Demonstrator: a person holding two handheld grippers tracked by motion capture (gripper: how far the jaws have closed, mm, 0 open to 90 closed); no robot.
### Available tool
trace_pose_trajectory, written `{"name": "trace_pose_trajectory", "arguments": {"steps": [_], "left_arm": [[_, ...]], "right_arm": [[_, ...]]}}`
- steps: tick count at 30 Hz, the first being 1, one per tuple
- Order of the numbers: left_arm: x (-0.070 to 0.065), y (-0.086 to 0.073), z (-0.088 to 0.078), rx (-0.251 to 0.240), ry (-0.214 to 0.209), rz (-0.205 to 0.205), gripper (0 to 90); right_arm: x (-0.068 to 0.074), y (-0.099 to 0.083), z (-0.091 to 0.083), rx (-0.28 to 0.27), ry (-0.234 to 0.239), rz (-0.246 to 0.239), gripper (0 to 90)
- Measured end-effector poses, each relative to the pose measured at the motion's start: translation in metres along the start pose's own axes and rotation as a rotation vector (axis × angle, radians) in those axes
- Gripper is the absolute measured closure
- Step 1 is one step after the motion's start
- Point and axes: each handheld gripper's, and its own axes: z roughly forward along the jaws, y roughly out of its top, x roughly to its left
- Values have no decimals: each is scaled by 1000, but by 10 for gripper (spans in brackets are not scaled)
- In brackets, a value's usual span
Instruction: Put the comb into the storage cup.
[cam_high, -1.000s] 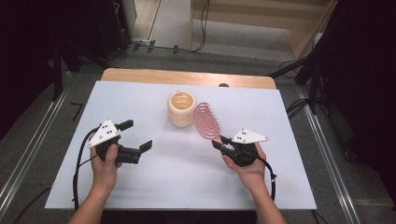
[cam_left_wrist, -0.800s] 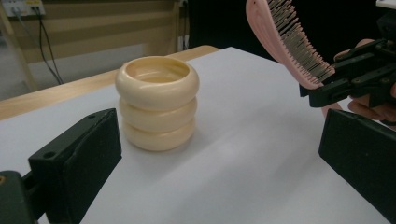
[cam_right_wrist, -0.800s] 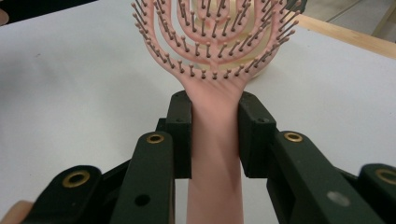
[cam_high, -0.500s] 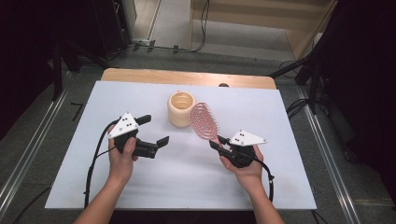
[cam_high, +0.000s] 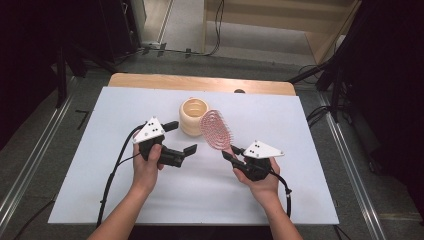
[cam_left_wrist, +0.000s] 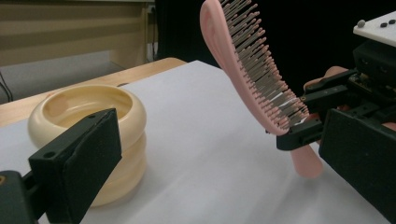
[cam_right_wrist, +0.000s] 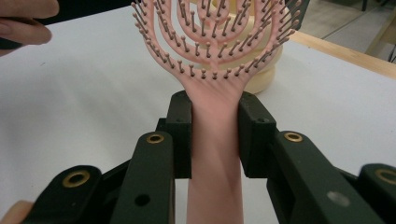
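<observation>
A pink hairbrush (cam_high: 216, 129) stands tilted above the white table (cam_high: 90, 150), bristles toward the person. My right gripper (cam_high: 229, 152) is shut on its handle; in the right gripper view the jaws (cam_right_wrist: 215, 135) clamp the handle just below the brush head (cam_right_wrist: 210, 32). A cream ribbed cup (cam_high: 193, 116) stands upright just behind and left of the brush. My left gripper (cam_high: 182, 137) is open and holds nothing, just left of the brush and in front of the cup. In the left gripper view the cup (cam_left_wrist: 88, 107) and the brush (cam_left_wrist: 247, 74) lie ahead of its spread jaws (cam_left_wrist: 219, 158).
A wooden board edge (cam_high: 200, 82) runs along the table's far side. Black cables (cam_high: 112, 175) trail from both grippers toward the near edge. Floor rails and dark stands flank the table. Bare white surface lies to the left, right and front.
My left gripper has moved right, from the table's left part to just beside the cup and brush. The right gripper has stayed in place, still gripping the brush.
</observation>
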Motion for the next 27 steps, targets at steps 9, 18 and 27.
{"name": "trace_pose_trajectory", "arguments": {"steps": [9,18,27], "left_arm": [[-8,3,16,-15,-33,-22,0],[-13,5,23,-22,-35,-57,51],[-19,6,31,1,-36,-90,165]], "right_arm": [[8,0,3,-1,5,-26,676],[16,1,8,-6,14,-35,676],[23,2,11,-15,18,-55,676]]}}
